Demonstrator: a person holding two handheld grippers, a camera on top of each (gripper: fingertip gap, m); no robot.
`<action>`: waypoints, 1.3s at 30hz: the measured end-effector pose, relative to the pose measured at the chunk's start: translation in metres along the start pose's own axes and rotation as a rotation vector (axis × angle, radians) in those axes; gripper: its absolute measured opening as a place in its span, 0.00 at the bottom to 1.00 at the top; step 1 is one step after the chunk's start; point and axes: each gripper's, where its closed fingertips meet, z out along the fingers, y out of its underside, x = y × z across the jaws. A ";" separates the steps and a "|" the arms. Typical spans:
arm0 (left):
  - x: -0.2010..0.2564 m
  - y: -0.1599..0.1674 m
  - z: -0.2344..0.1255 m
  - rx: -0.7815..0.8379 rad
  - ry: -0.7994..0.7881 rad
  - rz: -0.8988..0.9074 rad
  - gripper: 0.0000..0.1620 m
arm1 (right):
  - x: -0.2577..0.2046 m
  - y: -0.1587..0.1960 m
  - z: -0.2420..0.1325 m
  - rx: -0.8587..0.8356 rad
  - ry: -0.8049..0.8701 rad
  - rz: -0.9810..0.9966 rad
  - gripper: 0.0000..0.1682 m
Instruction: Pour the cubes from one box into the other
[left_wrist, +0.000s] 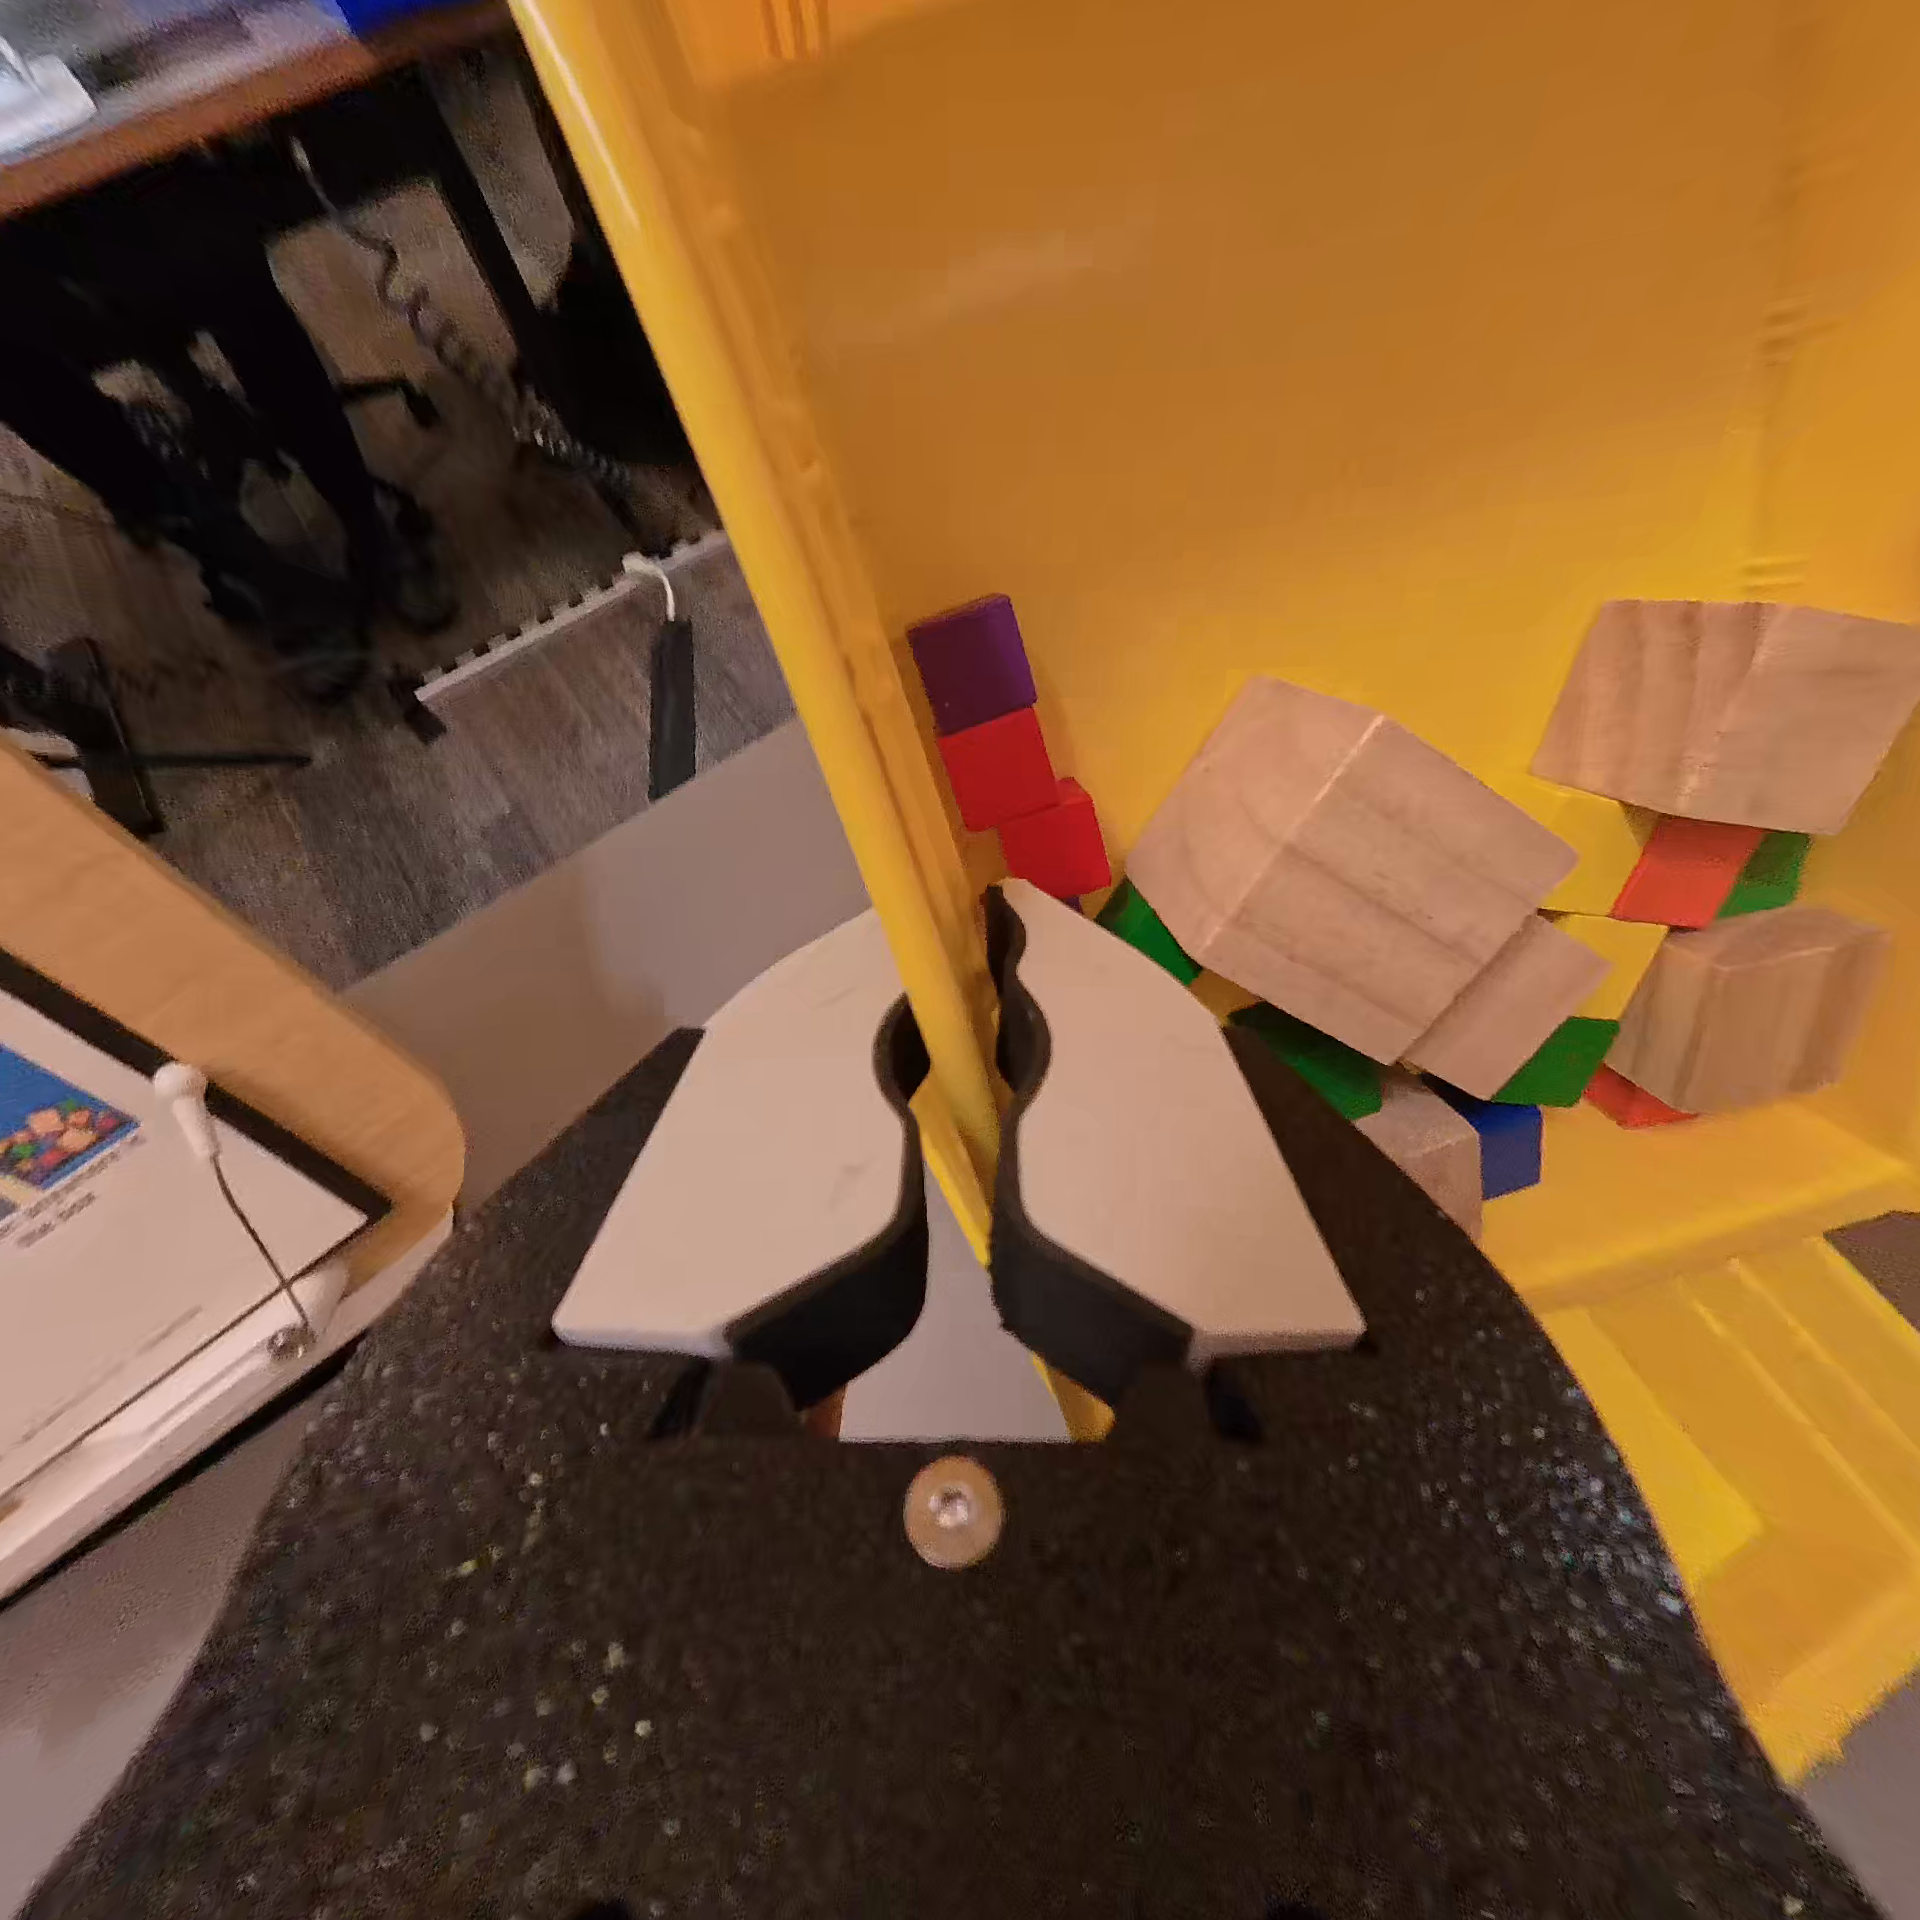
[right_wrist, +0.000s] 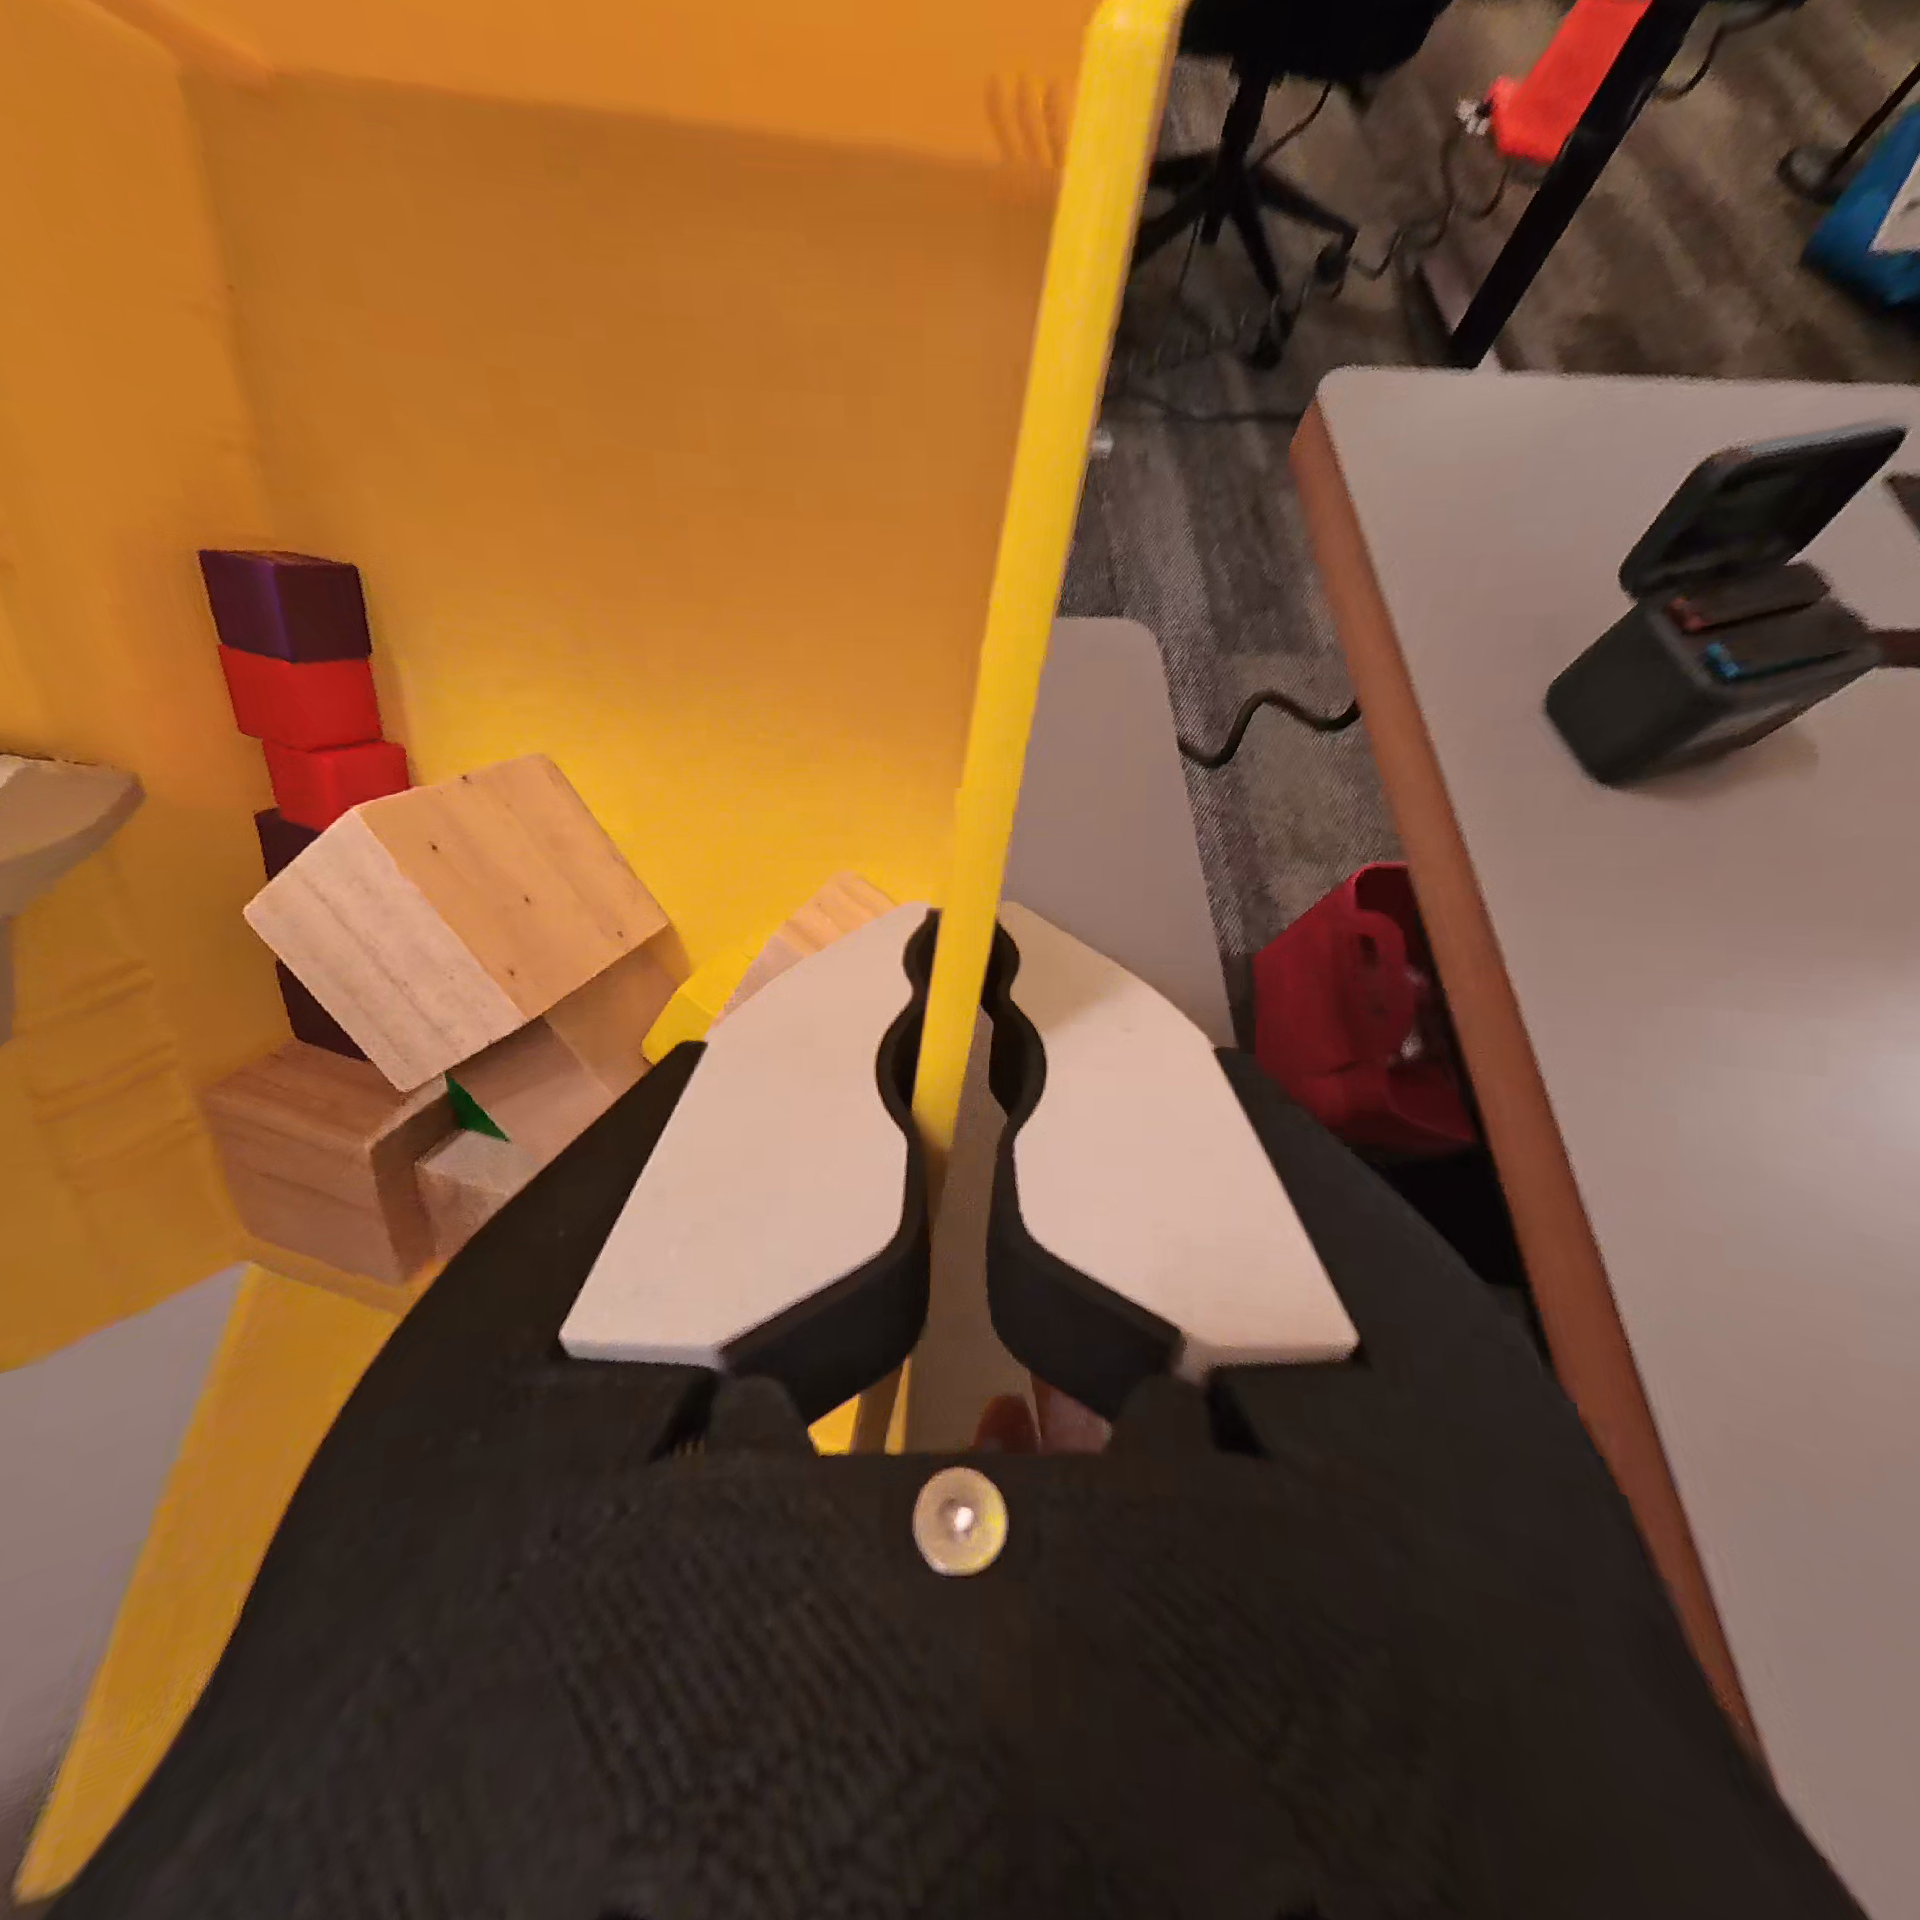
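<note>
Cubes, both small painted ones and larger plain wooden blocks (left_wrist: 1340, 862), are lying heaped in the lower end of the tilted yellow plastic box (left_wrist: 1299, 364) in the left wrist view. The left tool (left_wrist: 961, 977) is clamping the box's rounded left rim, one finger outside the wall and one inside, right beside a short stack of purple and red cubes (left_wrist: 987, 727) leaning on that wall. The box's long axis is running up and away from the tool, with the open mouth facing the camera and the heap sitting close to the tool. Past the rim, a grey table (left_wrist: 623, 935) edge and a brown-edged board with a printed sheet (left_wrist: 156, 1226) are showing at the left.

Turning to the right wrist view, the right tool (right_wrist: 961, 966) is pinching the opposite rim of the same yellow box (right_wrist: 623, 416), so the box is hanging between the two tools, each equally near. Pale wooden blocks (right_wrist: 457, 925) and the purple-and-red stack (right_wrist: 296, 665) are resting left of this tool. A second grey table (right_wrist: 1662, 1039) with a dark open case (right_wrist: 1714, 644) is standing well apart on the right. No receiving box is showing in either view, so its direction cannot be told; my judgement is that the pour hinges on tipping the cube-laden end over it.
</note>
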 end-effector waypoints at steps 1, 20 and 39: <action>0.000 -0.003 0.002 0.031 -0.012 0.013 0.04 | 0.002 -0.002 0.000 0.016 -0.002 -0.020 0.04; 0.014 -0.030 -0.004 0.480 -0.073 0.040 0.05 | 0.018 -0.017 -0.003 0.508 -0.110 0.123 0.05; 0.018 -0.051 -0.015 0.647 -0.096 0.073 0.05 | 0.024 -0.024 -0.006 0.672 -0.164 0.187 0.05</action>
